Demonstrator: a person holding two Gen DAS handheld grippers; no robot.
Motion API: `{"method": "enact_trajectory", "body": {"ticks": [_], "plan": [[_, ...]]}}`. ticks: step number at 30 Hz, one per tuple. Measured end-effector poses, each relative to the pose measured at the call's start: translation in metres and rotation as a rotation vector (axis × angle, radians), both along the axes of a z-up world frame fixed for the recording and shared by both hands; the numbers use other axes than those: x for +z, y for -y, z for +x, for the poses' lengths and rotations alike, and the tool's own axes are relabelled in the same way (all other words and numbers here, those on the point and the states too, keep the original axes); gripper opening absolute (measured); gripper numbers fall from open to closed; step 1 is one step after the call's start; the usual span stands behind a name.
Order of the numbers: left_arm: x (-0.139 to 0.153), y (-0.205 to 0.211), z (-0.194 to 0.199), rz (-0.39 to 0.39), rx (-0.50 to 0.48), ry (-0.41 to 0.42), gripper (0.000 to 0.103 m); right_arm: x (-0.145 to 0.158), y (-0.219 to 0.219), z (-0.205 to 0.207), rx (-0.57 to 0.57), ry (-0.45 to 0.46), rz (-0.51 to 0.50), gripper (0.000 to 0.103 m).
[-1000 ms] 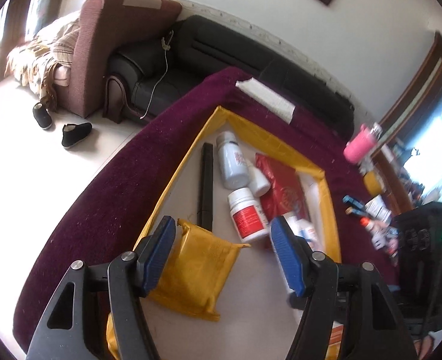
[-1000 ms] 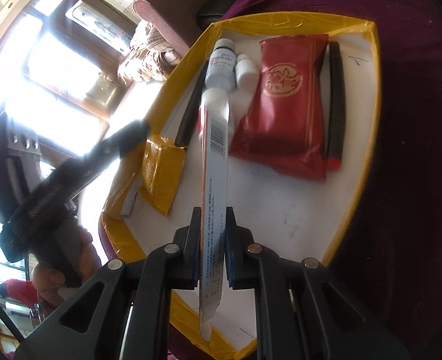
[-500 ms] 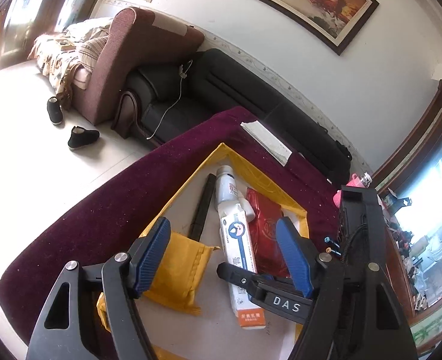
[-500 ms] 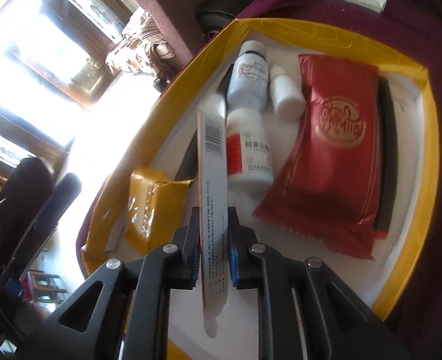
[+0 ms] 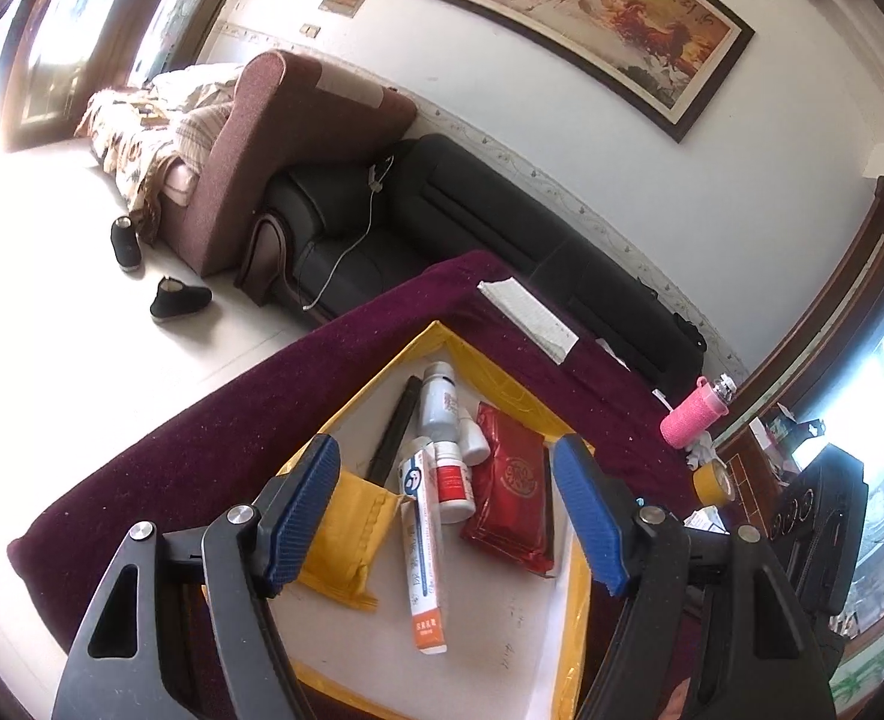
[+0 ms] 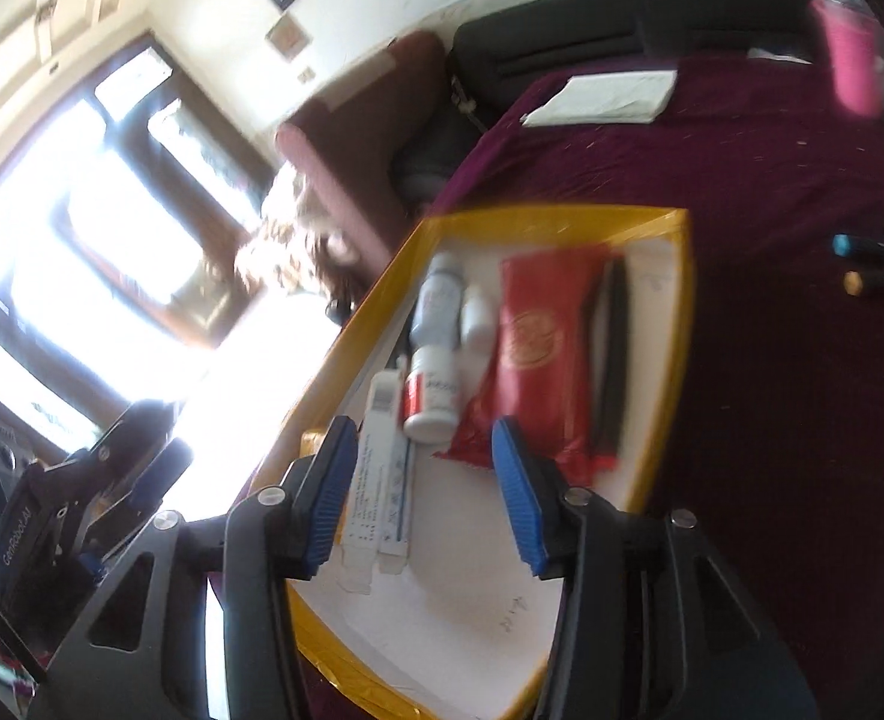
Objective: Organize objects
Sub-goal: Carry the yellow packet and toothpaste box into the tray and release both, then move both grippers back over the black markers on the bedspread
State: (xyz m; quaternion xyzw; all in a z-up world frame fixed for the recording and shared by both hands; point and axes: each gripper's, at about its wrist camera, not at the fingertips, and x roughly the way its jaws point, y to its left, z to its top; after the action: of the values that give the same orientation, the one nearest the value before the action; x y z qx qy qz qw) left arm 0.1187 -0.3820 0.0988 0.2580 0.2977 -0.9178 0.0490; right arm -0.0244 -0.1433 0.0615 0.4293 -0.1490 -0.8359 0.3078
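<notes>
A white tray with a yellow rim (image 5: 575,606) (image 6: 676,348) lies on the purple cloth. In it lie a long white box (image 5: 422,546) (image 6: 378,480), a red-labelled bottle (image 5: 451,483) (image 6: 432,399), a grey bottle (image 5: 438,408) (image 6: 438,306), a small white bottle (image 5: 475,441) (image 6: 478,315), a red packet (image 5: 517,492) (image 6: 544,348), a black bar (image 5: 393,435) and a yellow packet (image 5: 348,531). Another black bar (image 6: 610,360) lies right of the red packet. My left gripper (image 5: 448,525) is open and empty above the tray. My right gripper (image 6: 423,492) is open and empty above the box.
A folded white paper (image 5: 529,318) (image 6: 604,96) lies on the cloth beyond the tray. A pink bottle (image 5: 694,417) (image 6: 850,60), a tape roll (image 5: 713,483) and markers (image 6: 874,264) lie to the right. Sofas (image 5: 442,228) stand behind the table.
My right gripper opened, let go of the long white box, and drew back. The box now lies flat in the tray beside the red-labelled bottle. The left gripper rose and tilted up.
</notes>
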Motion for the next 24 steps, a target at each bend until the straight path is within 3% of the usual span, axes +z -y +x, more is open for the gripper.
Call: {"method": "enact_trajectory", "body": {"ticks": [4, 13, 24], "plan": [[0.008, -0.018, 0.005, -0.024, -0.006, -0.017, 0.07, 0.004, -0.027, 0.003, -0.064, -0.013, -0.021, 0.048], [0.021, -0.081, 0.001, -0.084, -0.128, -0.011, 0.07, 0.012, -0.091, 0.023, -0.148, -0.024, -0.064, 0.05], [0.03, -0.113, 0.003, -0.091, -0.202, 0.012, 0.07, -0.005, -0.118, 0.027, -0.207, 0.022, -0.079, 0.05]]}}
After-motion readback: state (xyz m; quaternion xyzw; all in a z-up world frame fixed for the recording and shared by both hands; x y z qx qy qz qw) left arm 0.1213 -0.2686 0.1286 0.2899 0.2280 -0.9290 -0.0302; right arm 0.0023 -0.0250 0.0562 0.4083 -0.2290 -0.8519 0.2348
